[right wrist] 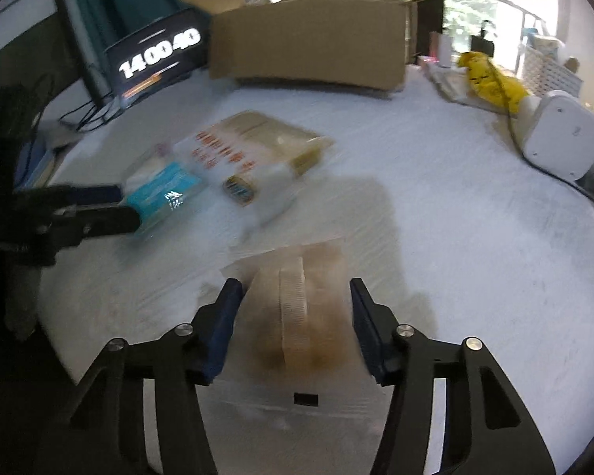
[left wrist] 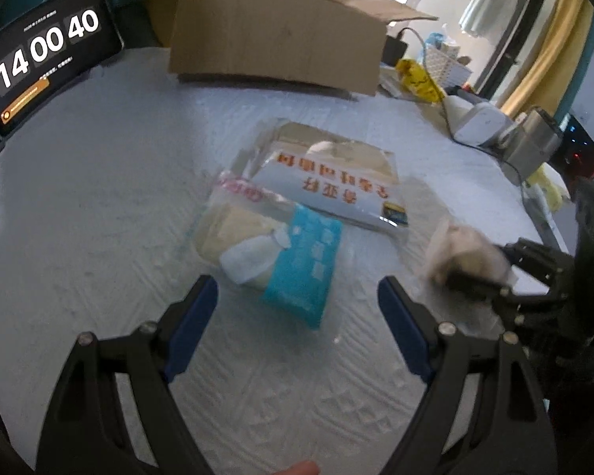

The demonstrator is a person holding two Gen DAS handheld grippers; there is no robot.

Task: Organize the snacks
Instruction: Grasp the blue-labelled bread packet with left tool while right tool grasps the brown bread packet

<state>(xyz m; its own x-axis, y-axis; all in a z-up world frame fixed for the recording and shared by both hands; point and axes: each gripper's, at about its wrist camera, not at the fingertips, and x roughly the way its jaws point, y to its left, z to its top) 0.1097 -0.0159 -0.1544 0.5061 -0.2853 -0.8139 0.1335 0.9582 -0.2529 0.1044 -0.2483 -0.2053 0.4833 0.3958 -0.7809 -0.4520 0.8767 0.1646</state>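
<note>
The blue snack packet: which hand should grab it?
Probably left. The left gripper is open right in front of the blue snack packet, while the right gripper already straddles a brown wrapped snack.

A: Where's free room on the white quilted worktop (right wrist: 435, 206)?
B: Wide and bare on its right side. The open brown cardboard box (right wrist: 309, 43) blocks the far edge.
A: And left?
B: The clear teal-labelled snack bag (left wrist: 281, 257) and the flat clear bag of crackers (left wrist: 336, 174) lie touching mid-worktop; the black clock tablet (left wrist: 43, 51) fills the far-left corner.
</note>
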